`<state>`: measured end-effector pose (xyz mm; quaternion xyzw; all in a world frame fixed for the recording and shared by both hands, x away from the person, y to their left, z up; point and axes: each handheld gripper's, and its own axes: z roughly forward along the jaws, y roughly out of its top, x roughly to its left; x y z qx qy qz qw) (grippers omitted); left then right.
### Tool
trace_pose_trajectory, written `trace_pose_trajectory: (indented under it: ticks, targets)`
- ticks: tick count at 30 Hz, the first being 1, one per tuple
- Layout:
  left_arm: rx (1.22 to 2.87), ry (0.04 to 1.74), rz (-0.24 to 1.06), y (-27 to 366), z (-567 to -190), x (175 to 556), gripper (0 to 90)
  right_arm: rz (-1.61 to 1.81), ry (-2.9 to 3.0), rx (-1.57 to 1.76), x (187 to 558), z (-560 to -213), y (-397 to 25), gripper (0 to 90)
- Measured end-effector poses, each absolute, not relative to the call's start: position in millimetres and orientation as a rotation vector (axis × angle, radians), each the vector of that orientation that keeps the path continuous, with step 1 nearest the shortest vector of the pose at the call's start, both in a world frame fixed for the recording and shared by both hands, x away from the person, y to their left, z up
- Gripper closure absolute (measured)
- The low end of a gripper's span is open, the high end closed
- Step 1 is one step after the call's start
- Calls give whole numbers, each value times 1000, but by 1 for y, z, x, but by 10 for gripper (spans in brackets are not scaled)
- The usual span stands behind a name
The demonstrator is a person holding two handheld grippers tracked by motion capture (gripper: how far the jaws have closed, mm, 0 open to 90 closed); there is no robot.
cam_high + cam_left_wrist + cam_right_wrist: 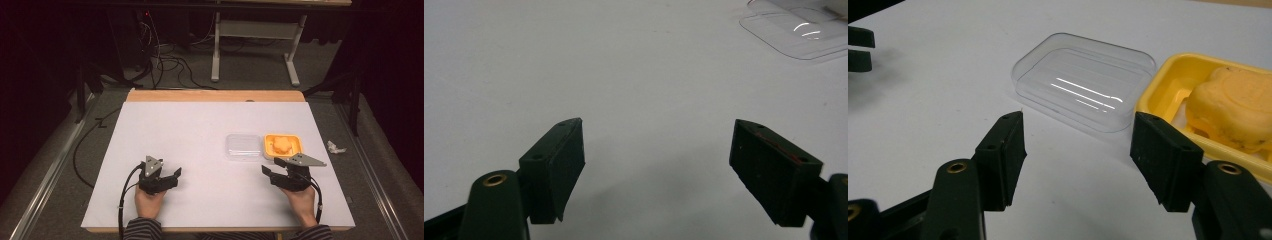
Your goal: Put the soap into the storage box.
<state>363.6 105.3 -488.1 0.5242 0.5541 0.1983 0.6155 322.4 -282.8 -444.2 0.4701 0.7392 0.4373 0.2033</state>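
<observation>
**Both grippers open, box and lid ahead of the right one**

My right gripper [1078,135] has its fingers [1003,150] spread wide with nothing between them, hovering low over the white worktop [938,100]. Just beyond the tips lies the clear plastic lid [1083,80], flat on the worktop, and touching its far side is the yellow tray [1163,92] with an orange soap-like block [1235,107] sitting in it. From the high view I see that gripper [274,167] just in front of the tray [296,140], with the lid [243,146] beside the tray on the left.

My left gripper [656,150] is also wide open and empty, fingers [556,160] over bare worktop, a corner of the lid [794,35] far ahead at upper right. In the high view it [169,173] sits well apart from the lid, near the front left
</observation>
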Motion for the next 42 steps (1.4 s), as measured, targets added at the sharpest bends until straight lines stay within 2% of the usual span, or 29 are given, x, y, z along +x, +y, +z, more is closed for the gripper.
trace_pose_trajectory:
  ticks: [42]
  targets:
    - [1204,1279,452,105,-488,364,228,1079,2181,1242,339,-474,-261,392]
